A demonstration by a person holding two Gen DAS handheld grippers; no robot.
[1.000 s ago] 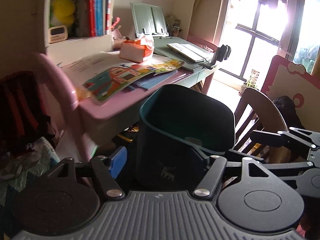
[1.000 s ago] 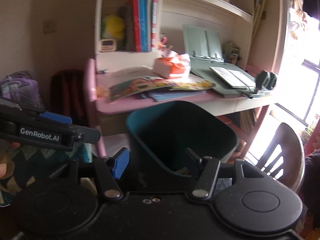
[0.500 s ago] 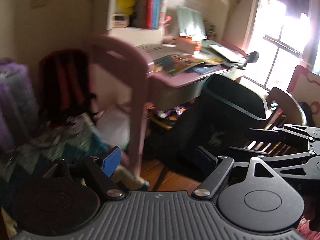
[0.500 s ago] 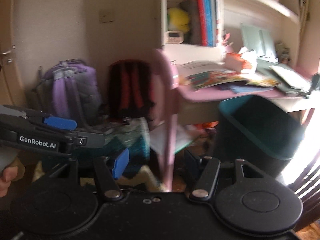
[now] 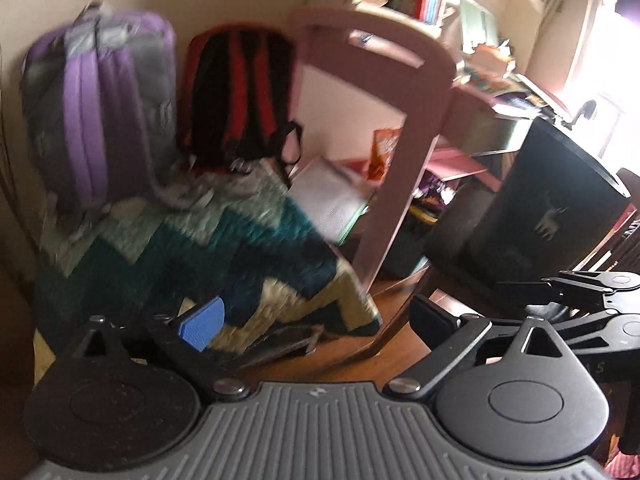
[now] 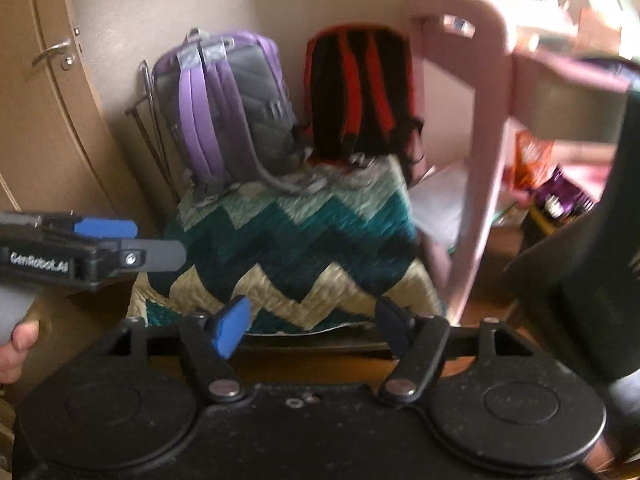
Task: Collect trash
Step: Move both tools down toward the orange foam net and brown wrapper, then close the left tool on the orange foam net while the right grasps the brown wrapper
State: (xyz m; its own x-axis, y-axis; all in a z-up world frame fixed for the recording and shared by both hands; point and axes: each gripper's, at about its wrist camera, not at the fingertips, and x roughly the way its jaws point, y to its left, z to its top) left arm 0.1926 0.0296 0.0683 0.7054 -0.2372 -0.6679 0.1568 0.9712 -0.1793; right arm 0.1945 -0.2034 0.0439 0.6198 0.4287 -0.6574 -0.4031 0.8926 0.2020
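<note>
Trash is showing under the pink desk (image 5: 404, 152), ahead and right of both tongs: one orange snack wrapper (image 5: 385, 151) and some purple packets (image 6: 568, 196), too blurred to count. One dark bin (image 5: 560, 196) is standing at the far right, cut off by the frame edge in the right wrist view; a pale animal figure is printed on its side, its kind unclear.

Going left to right in the right wrist view, one door with a metal handle (image 6: 52, 53) is filling the far left. Below it the left gripper (image 6: 132, 246) is reaching in, one hand (image 6: 16, 344) gripping its grey handle; "GenRobot.AI" is reading on its side. Its jaws are spreading with nothing between them, as the left wrist view (image 5: 316, 320) confirms. Two backpacks are leaning on the wall ahead of the tongs: one purple and grey backpack (image 6: 228, 108), then one red and black backpack (image 6: 360, 92). Both are resting on one zigzag blanket (image 6: 296, 240) in teal, mint and cream, lying just beyond the fingertips. The right gripper (image 6: 312, 326) is also spreading its jaws, holding nothing.

Right of the blanket, one white sheet (image 5: 328, 196) is lying under the desk. Books on the shelf above are cut off, and their titles are unreadable through motion blur.
</note>
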